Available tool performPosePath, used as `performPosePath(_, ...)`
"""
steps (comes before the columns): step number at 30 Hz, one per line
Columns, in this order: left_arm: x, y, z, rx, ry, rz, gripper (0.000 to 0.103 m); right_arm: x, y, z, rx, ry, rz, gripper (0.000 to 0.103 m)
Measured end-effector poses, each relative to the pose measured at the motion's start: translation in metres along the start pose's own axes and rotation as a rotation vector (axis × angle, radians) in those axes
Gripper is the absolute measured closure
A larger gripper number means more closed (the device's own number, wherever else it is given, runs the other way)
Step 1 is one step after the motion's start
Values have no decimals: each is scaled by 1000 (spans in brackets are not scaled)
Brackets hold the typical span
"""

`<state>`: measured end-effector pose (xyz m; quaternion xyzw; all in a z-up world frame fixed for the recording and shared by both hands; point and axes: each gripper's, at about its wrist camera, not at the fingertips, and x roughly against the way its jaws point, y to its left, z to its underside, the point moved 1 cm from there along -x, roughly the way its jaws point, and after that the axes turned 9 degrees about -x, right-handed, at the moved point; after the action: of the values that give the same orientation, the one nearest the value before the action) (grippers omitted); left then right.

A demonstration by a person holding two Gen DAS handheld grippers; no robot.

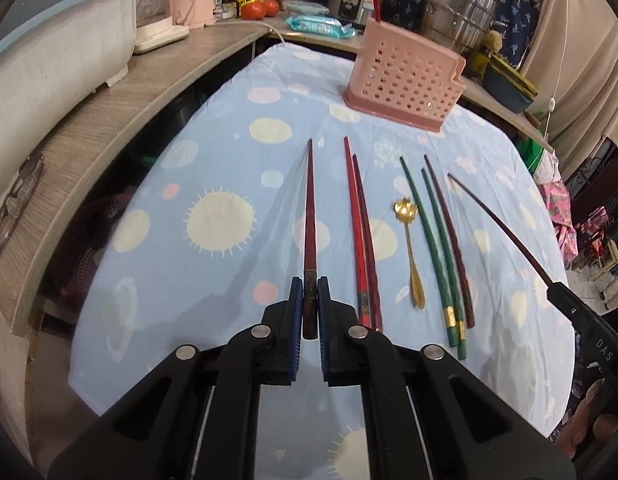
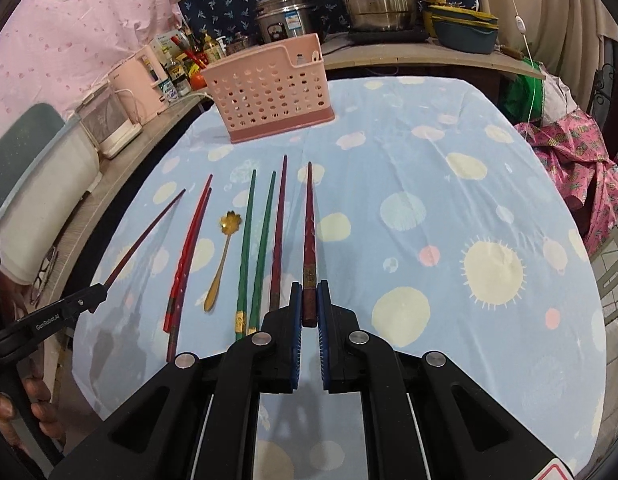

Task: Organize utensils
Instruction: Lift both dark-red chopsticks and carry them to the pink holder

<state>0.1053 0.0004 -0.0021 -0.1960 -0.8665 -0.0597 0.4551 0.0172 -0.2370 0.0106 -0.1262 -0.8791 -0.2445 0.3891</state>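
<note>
Chopsticks, thin stiff light lacquered sticks, are lying before the pink perforated plastic holder (image 1: 405, 80), each gripper's jaws pinching one dark red chopstick (image 1: 309, 240) (image 2: 309, 240) at its thick butt end, where slipping seems least likely.

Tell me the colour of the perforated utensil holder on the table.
Pink, with a darker pink base; the utensil holder shows best in the right wrist view.

Chopsticks (image 1: 361, 232) before basket (image 1: 405, 80), spoon (image 1: 411, 252) among them

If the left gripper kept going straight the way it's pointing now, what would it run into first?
Probably the blue tablecloth. The left gripper, shut on a dark red chopstick, angles down at bare cloth left of the pink utensil basket. The chopstick's tip would likely touch first; depth is unclear.
</note>
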Motion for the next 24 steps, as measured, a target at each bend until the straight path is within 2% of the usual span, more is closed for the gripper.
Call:
performPosePath(8,20,9,-28,15,-76,6,96,31,-2,-41,-44,-107,-39,96)
performPosePath(24,50,18,-101,-10,-235,-38,96,44,18,-97,-32,-202,-90,96)
